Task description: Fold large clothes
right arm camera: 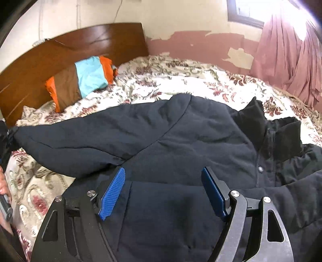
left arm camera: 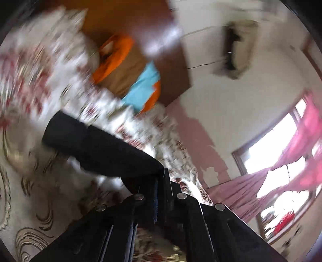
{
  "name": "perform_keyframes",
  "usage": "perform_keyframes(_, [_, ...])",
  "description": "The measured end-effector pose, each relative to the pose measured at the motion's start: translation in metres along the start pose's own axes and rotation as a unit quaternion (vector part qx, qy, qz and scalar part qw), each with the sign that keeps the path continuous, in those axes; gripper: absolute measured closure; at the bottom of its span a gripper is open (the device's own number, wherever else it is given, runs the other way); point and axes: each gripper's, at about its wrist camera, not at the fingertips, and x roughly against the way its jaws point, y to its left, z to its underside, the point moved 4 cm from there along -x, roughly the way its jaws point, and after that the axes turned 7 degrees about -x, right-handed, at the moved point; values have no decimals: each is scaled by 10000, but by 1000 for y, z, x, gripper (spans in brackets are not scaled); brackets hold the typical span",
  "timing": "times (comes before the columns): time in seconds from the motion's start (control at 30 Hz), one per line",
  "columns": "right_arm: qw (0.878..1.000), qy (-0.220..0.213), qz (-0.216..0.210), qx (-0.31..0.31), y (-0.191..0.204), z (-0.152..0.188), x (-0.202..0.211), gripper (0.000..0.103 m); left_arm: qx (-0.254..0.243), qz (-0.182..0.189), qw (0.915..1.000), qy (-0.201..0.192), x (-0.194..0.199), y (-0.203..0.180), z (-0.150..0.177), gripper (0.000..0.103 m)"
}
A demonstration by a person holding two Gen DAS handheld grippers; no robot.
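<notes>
Lying spread across the floral-print bedspread [right arm camera: 181, 80], the dark navy padded jacket [right arm camera: 181, 141] filled the lower half of the right wrist view, one sleeve [right arm camera: 80, 141] stretched toward 9 o'clock and its collar [right arm camera: 271, 131] turned up at 2 o'clock. The right claw [right arm camera: 163, 191] was released, its blue ribbed pads [right arm camera: 112, 193] standing wide apart just above the jacket body, gripping nothing. At 10 o'clock an orange, brown and light-blue pillow [right arm camera: 84, 80] leaned on the brown wooden headboard [right arm camera: 60, 52]. Pink curtains [right arm camera: 287, 60] hung at 1 o'clock below a window [right arm camera: 245, 12].

The left wrist view was tilted and motion-blurred. The left claw [left arm camera: 161, 181] was clenched on a fold of the dark jacket fabric [left arm camera: 96, 145], which ran from the closed fingers toward 10 o'clock over the bedspread [left arm camera: 40, 80]. The same pillow [left arm camera: 130, 80] showed at 11 o'clock and the curtained window [left arm camera: 281, 151] at 3 o'clock. At the left edge of the right wrist view, the sleeve end appeared bunched; whether the left claw was there could not be told.
</notes>
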Motion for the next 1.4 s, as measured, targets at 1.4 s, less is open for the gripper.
perform_keyframes(1.4, [9193,126,-1615,-3587,-304,159,136,26,-4781,2278,7714,3527,59,-347,360,97])
